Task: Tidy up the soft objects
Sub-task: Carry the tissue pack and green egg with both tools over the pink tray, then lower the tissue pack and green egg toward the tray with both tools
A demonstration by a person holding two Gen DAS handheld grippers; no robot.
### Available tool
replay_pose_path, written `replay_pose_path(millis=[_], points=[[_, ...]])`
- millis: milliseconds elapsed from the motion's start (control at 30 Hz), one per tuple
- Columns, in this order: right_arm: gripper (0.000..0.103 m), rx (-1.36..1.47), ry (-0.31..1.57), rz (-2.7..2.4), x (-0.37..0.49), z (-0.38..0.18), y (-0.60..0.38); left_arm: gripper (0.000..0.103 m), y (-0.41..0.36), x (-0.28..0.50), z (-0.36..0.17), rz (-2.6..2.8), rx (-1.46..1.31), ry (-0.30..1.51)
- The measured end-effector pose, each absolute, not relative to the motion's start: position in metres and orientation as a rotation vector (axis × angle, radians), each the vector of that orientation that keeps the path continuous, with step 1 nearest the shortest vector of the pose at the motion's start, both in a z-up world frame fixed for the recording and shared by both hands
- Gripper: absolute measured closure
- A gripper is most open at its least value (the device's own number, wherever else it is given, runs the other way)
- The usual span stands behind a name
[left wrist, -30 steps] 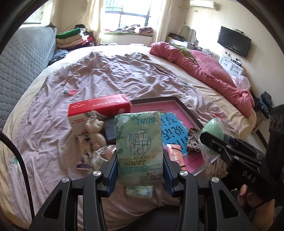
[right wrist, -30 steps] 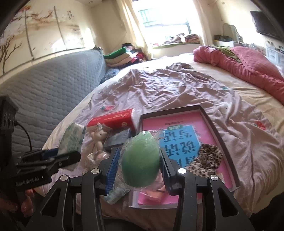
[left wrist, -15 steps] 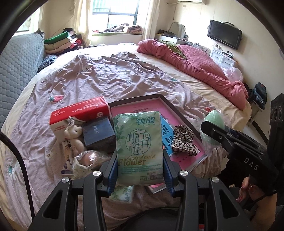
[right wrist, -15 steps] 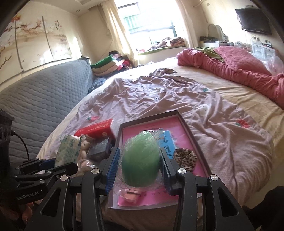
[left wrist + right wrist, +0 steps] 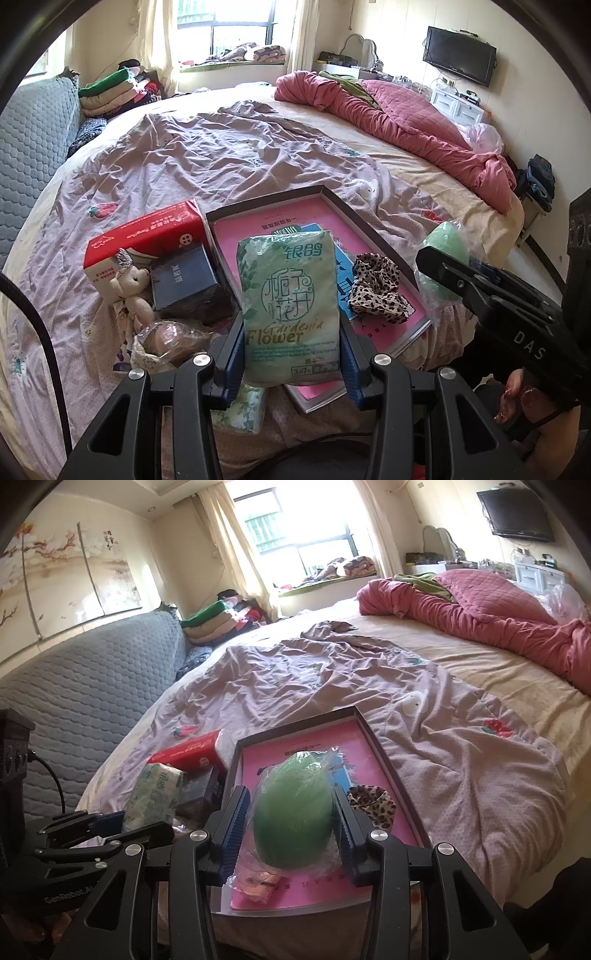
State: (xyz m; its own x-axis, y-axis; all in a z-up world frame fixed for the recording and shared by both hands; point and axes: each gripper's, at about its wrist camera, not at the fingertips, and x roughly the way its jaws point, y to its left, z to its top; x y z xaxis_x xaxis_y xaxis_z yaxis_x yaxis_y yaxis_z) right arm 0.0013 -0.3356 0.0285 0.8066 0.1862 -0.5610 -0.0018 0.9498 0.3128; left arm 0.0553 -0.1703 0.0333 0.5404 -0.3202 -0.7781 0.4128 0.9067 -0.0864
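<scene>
1. Clamped in the left gripper [image 5: 291, 354]: a pale green tissue pack [image 5: 290, 302] marked "Flower", standing upright with both blue pads pressed to its sides, hanging over the near edge of the bed at 6 o'clock in the left wrist view

2. Clamped in the right gripper [image 5: 291, 830]: a green egg-shaped sponge [image 5: 293, 812] in clear wrap, squeezed between both pads, held above the near half of the tray [image 5: 373, 734]

3. Already in the dark-rimmed tray: a leopard-print scrunchie [image 5: 375, 291] toward 3 o'clock of the tissue pack, lying on the pink and blue printed sheet that lines it; one soft item sorted, by the look of things

4. Possibly also in the tray: a small wrapped pinkish item [image 5: 258, 884] at 7 o'clock below the sponge, too hidden to name

5. Still outside the tray, heaped at 9 o'clock of it: a red tissue box [image 5: 144, 236], a navy box [image 5: 183, 277], a small plush bear [image 5: 129, 291], a wrapped pinkish bundle [image 5: 166, 339], and a second green tissue pack [image 5: 242, 410] down at 6 o'clock under the left gripper

6. Judged stage: early to middle, with two items in transit and neither set down yet

7. Left to do, as judged: lowering sponge and pack into the tray's free pink area, then fetching the bear, the bundle and the spare pack; whether the two boxes count as soft cannot be told
</scene>
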Motion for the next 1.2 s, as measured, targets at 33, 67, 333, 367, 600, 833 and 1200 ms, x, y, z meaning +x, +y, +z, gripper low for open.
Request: replay_pose_path(millis=[33,67,333,367,600,833,1200], points=[[0.057,0.302,0.628,0.097,0.001,0.028,-0.336,0.059,-0.172,0.057,0.031,-0.439,0.116,0.906],[0.057,0.3,0.629,0.097,0.001,0.027,-0.337,0.059,-0.174,0.058,0.029,-0.441,0.119,0.909],[0.057,0.327,0.627,0.064,-0.003,0.021,-0.356,0.059,-0.197,0.067,0.011,-0.458,0.152,0.943],[0.057,0.332,0.626,0.061,-0.003,0.02,-0.359,0.059,-0.2,0.068,0.008,-0.459,0.158,0.948],[0.057,0.323,0.653,0.038,-0.002,0.006,-0.369,0.059,-0.213,0.079,-0.007,-0.456,0.175,0.979],[0.057,0.305,0.68,0.019,0.001,-0.005,-0.371,0.059,-0.214,0.086,-0.023,-0.445,0.182,1.024],[0.057,0.275,0.72,0.0,0.006,-0.022,-0.374,0.059,-0.213,0.096,-0.036,-0.438,0.166,1.056]])
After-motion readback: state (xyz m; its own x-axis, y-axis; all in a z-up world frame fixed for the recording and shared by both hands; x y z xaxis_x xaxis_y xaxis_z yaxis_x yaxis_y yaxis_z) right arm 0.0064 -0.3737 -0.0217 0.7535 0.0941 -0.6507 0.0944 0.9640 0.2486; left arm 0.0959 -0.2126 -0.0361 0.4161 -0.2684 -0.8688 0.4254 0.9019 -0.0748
